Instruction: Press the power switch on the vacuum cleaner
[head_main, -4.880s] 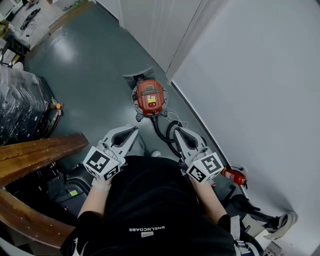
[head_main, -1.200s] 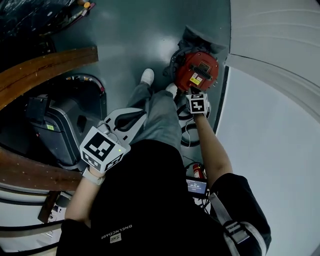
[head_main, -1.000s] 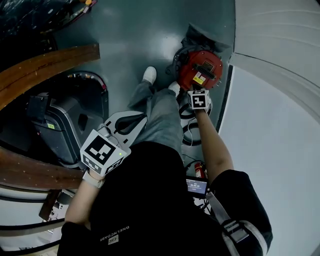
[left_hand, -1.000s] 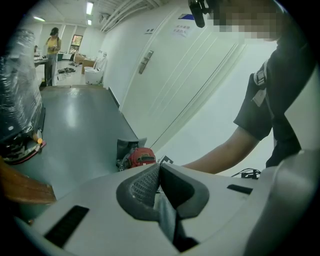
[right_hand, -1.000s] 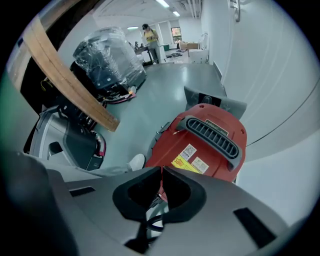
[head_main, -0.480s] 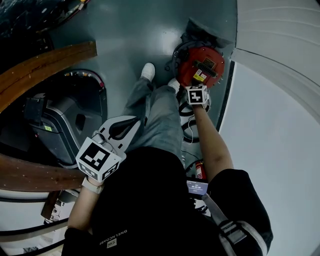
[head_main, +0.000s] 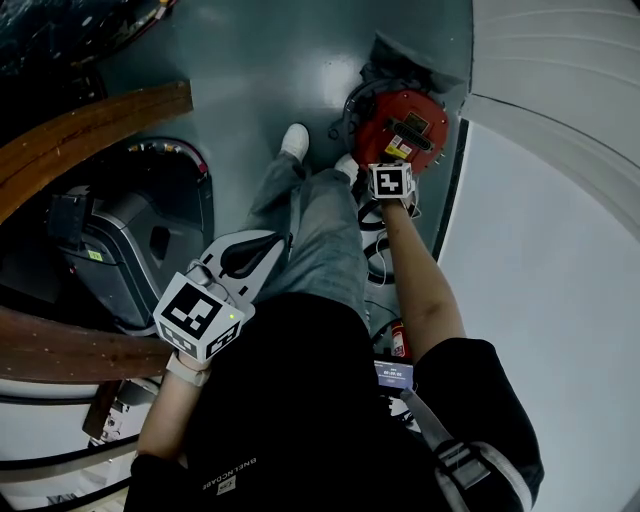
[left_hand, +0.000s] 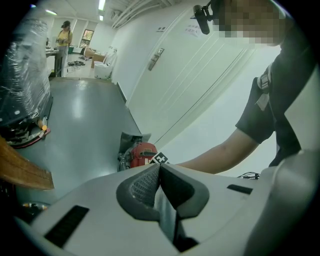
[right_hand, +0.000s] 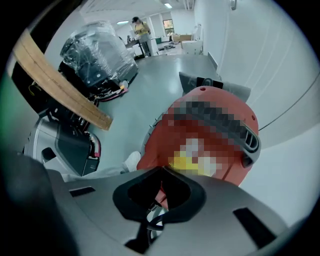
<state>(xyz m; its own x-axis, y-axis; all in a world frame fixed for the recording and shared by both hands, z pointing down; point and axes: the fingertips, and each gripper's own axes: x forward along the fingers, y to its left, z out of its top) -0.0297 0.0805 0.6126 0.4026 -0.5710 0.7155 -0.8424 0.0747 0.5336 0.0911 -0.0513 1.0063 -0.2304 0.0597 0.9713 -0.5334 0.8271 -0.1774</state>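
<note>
1. Seen from above, a person in a black short-sleeved top stands on a grey floor (head_main: 240, 90), bent over a round red vacuum cleaner (head_main: 412, 118) that sits at 1 o'clock by the foot of a white wall (head_main: 560, 250).
2. The right arm is stretched out almost straight toward 1 o'clock, forearm bare. It carries the right gripper (right_hand: 162, 170) to the near edge of the vacuum's red lid.
3. That gripper's tongs are pressed together at the tips with nothing pinched. I cannot tell whether they touch the lid, and the switch cannot be made out.
4. The left arm is bent at the elbow and kept close to the body at 7 o'clock. The left gripper (left_hand: 159, 166) points toward 1 o'clock, well apart from the vacuum, with its tongs also pressed together and empty.
5. A white shoe (head_main: 294, 142) stands just beside the vacuum at its 9 o'clock, and a black hose (head_main: 372, 238) coils at its 6 o'clock.
</note>
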